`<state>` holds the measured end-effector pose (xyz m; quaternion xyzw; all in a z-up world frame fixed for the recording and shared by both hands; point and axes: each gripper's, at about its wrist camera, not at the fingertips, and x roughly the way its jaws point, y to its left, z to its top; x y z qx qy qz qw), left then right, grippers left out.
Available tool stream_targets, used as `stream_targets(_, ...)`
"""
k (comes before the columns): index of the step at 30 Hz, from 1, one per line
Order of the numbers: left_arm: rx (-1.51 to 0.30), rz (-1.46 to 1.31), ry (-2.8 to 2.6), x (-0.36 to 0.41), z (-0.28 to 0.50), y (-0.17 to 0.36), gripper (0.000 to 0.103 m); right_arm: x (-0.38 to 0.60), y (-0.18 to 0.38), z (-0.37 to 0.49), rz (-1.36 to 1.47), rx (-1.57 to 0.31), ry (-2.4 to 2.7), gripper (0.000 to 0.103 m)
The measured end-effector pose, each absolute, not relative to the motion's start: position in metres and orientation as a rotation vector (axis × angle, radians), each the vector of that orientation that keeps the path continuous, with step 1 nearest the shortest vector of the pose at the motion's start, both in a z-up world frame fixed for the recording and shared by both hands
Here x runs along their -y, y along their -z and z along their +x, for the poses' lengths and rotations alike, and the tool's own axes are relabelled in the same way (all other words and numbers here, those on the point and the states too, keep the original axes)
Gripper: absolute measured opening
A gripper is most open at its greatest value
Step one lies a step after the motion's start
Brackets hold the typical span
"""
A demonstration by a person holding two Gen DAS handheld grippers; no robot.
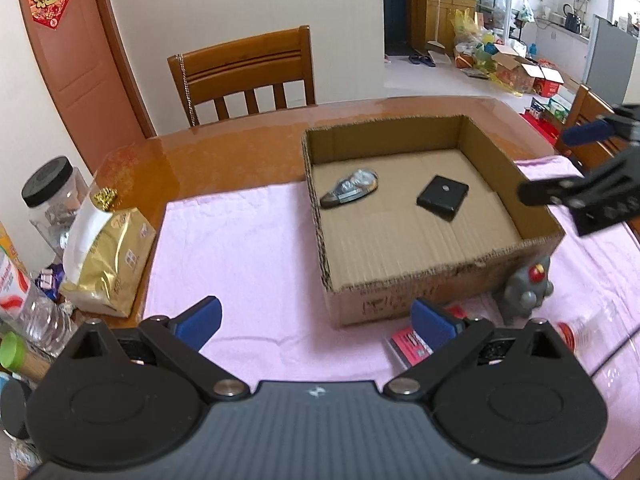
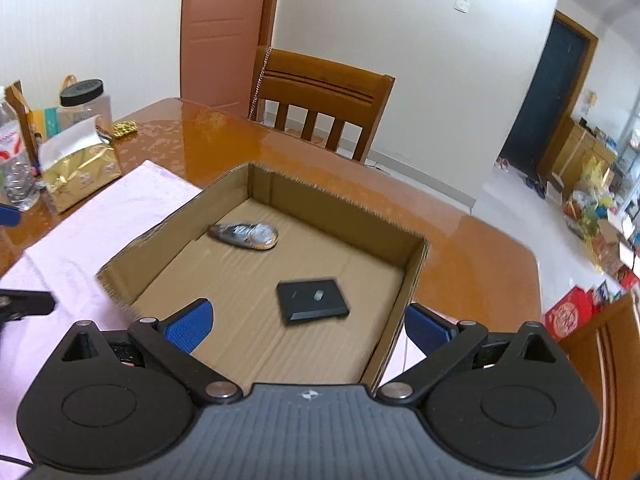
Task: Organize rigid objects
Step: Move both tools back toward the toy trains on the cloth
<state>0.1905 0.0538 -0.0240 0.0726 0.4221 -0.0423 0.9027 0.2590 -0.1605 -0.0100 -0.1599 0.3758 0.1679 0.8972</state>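
An open cardboard box [image 1: 448, 280] [image 2: 412, 276] stands on a pink cloth. Inside lie a flat black square block [image 1: 443, 197] [image 2: 313, 300] and a small grey sneaker-shaped thing [image 1: 349, 189] [image 2: 245, 235]. My right gripper [image 2: 310, 326] hovers open over the box's near right corner, with nothing between its blue pads; in the left wrist view it shows at the box's right side [image 1: 560, 164]. My left gripper [image 1: 316, 322] is open above the cloth in front of the box, empty. A grey toy figure [image 1: 527, 288] stands at the box's front right corner. A red card [image 1: 412, 344] lies by it.
A gold foil bag [image 1: 106, 264] [image 2: 78, 176], a black-lidded jar [image 1: 50, 192] [image 2: 86, 98] and bottles crowd the table's left side. A wooden chair [image 1: 244, 74] [image 2: 320, 100] stands behind the table. A clear container with a red cap [image 1: 580, 332] lies at the right.
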Motion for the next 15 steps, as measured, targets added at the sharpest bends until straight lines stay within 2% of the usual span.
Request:
stream_targets(7,-0.908,0.117,0.108,-0.054,0.169,0.048,0.101,0.177,0.019,0.197,-0.264,-0.817,-0.304,0.103)
stream_targets(15,-0.978,0.139,0.187,-0.045,0.148,0.081,0.101,0.180,0.061,0.133,-0.238,-0.940,-0.232,0.103)
